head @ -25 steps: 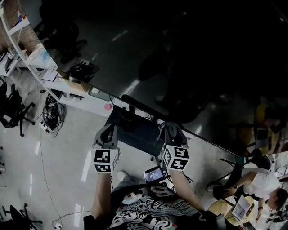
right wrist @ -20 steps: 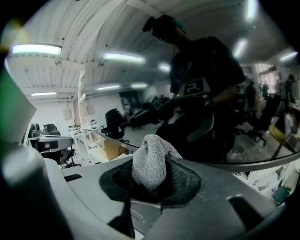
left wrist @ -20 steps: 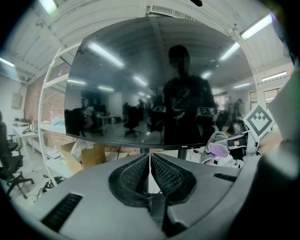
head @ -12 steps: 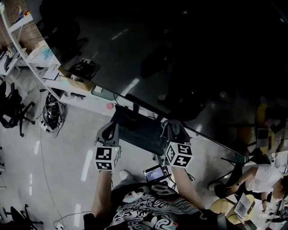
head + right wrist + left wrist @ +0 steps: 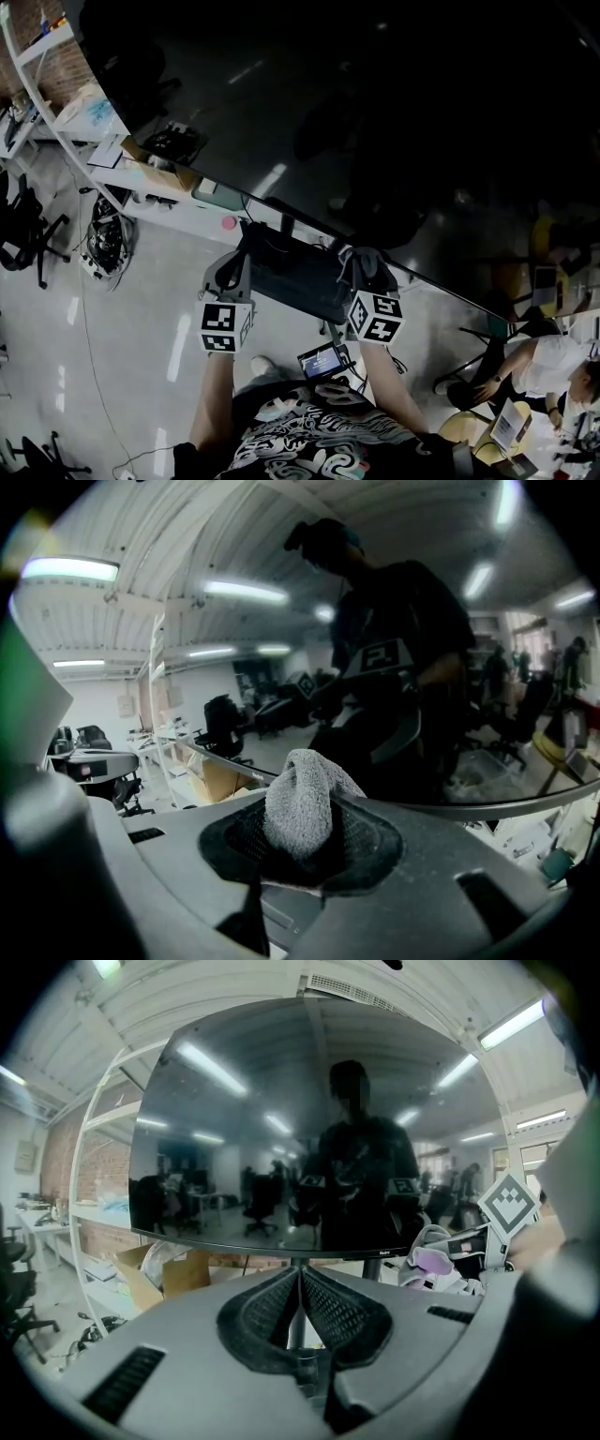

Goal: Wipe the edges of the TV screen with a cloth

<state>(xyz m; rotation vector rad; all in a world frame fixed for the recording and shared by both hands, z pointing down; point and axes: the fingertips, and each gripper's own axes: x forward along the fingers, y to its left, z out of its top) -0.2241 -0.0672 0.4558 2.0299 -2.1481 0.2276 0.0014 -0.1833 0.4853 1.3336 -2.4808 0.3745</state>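
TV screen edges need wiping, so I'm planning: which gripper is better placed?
Probably right. The right gripper is shut on the grey towelling cloth by the black TV screen; the left gripper is shut, empty.

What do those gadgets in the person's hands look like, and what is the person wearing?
The left gripper and right gripper are grey moulded plastic, each with dark mesh-textured pads on its two jaws and a white cube printed with black square markers. The person wears a dark T-shirt with a pale swirling print, short-sleeved.
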